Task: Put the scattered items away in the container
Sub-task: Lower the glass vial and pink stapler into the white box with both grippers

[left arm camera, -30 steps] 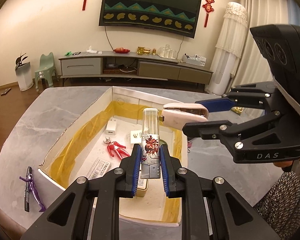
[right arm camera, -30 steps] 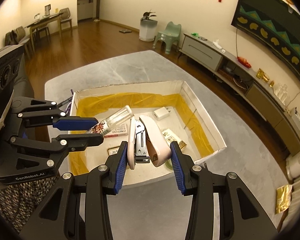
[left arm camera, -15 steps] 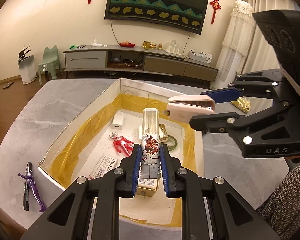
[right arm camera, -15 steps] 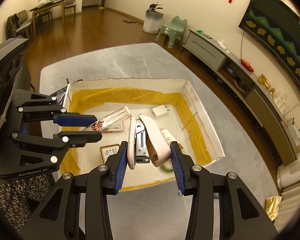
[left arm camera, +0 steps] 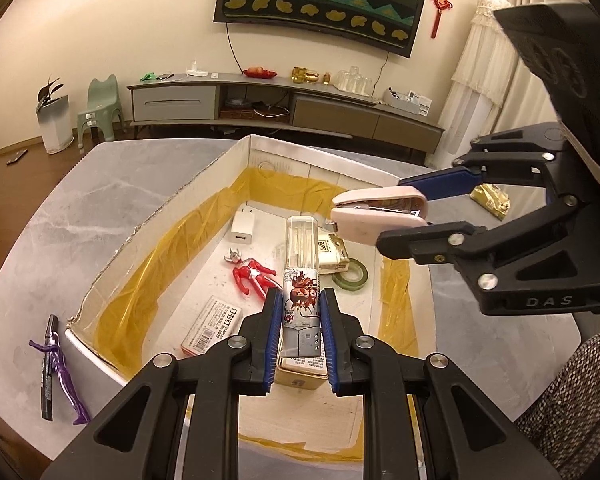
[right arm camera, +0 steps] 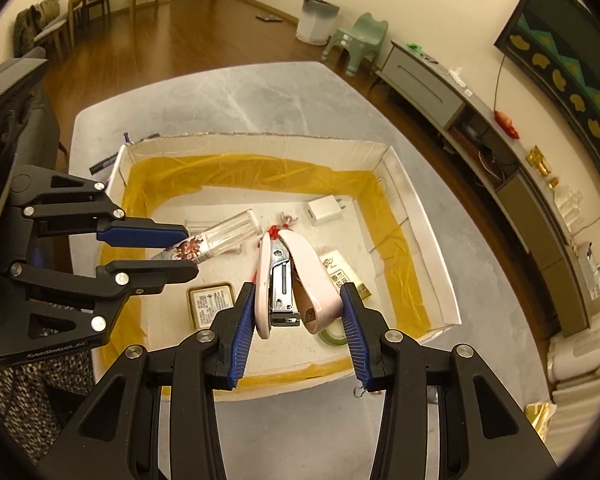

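Note:
A white cardboard box (left arm camera: 204,176) (right arm camera: 420,216) lined with yellow film stands on the grey table. My left gripper (left arm camera: 300,312) (right arm camera: 180,254) is shut on a clear tube with a cartoon label (left arm camera: 302,276) (right arm camera: 220,236) and holds it above the box. My right gripper (right arm camera: 302,304) (left arm camera: 404,216) is shut on a pink stapler (right arm camera: 296,276) (left arm camera: 376,216), also above the box, just right of the tube. Inside lie a red figure (left arm camera: 252,276), a white charger (left arm camera: 242,226) (right arm camera: 326,210), a staples packet (left arm camera: 212,328), a gold tin (right arm camera: 211,305) and a green tape roll (left arm camera: 350,278).
A purple figure (left arm camera: 62,364) and a black pen (left arm camera: 46,368) lie on the table left of the box. A gold packet (left arm camera: 490,200) (right arm camera: 538,416) rests on the table beyond the right gripper. A person's patterned sleeve (left arm camera: 568,404) shows at lower right.
Both grippers, still holding the tube and the stapler, have moved further over the box interior. The box and its contents now sit closer and more centred beneath them.

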Tool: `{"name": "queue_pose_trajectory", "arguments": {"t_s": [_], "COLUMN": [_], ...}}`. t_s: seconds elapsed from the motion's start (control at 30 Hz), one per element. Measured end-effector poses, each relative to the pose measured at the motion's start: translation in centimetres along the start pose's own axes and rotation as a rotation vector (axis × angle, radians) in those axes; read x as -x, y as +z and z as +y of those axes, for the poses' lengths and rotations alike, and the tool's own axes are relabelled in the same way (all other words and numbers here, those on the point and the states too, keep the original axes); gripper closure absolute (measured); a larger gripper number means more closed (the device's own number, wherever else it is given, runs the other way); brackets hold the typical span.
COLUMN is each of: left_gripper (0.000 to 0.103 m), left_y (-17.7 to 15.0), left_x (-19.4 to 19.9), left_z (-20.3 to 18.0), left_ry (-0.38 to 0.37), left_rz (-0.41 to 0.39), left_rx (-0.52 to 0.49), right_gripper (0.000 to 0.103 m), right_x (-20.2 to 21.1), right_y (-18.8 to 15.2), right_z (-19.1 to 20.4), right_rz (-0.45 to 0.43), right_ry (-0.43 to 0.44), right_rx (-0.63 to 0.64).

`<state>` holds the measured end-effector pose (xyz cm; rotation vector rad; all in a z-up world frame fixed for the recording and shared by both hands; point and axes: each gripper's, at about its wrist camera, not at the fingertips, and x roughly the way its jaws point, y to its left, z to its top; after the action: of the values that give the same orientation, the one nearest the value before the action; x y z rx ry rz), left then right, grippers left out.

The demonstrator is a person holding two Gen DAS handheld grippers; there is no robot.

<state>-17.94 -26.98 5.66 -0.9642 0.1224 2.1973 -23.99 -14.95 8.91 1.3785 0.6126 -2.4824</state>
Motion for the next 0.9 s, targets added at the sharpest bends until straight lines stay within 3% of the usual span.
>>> {"name": "queue_pose_trajectory", "arguments": {"t_s": [0.6,0.9], "left_gripper": [0.083,0.083], "left_y": [0.7,0.7], "left_x": [-2.3,-3.9], "left_z": [3.0,1.8], "left_ry": [0.017,-0.013], "left_rz": [0.054,0.114], "left_rx": [0.053,-0.003], "right_gripper": [0.059,0.059], "right_x": [-3.6,-6.2], "right_y": [2.0,3.2], "right_z": [-1.1,-3.7], "right_rz": [0.065,0.114], "right_ry": [0.007,0.01], "right_rx": [0.03,-0.004]}}
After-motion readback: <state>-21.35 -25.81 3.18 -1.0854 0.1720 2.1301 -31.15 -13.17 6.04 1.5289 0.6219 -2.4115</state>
